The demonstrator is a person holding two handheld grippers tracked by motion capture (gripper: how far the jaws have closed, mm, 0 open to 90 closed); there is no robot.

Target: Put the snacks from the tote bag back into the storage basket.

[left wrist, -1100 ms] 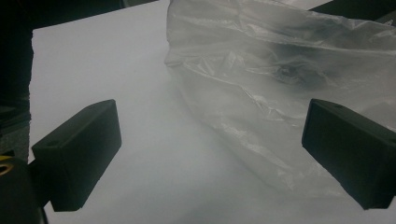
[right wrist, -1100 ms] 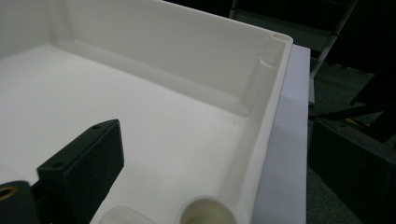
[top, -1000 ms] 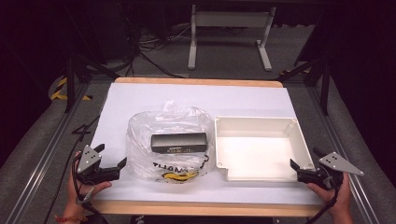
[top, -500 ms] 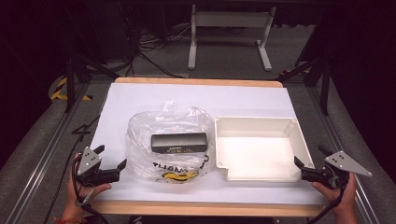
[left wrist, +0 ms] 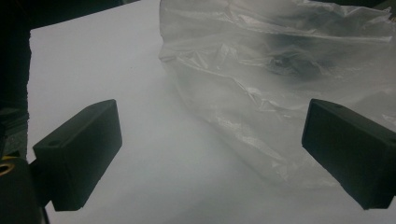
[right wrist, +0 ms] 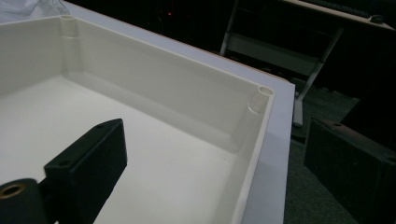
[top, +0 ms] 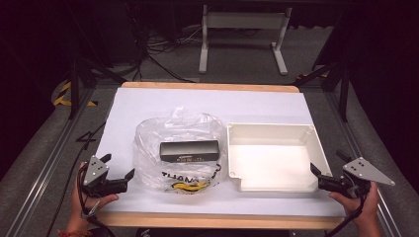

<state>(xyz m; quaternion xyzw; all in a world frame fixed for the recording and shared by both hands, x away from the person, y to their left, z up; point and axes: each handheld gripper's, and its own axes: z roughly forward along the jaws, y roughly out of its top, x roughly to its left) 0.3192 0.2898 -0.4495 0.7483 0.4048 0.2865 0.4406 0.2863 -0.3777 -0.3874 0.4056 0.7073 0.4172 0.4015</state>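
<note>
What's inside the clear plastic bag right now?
Inside the clear plastic bag lies a dark rectangular box, long side across the table. Below it, black lettering and something yellow show, but crumpled film hides what it is and whatever lies under the box.

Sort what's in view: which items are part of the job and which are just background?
In play:
- clear plastic bag
- black box inside the bag
- white tray, empty
- left gripper, open, facing the bag
- right gripper, open, at the tray's corner

Lying about:
- white table frame behind
- floor cables
</note>
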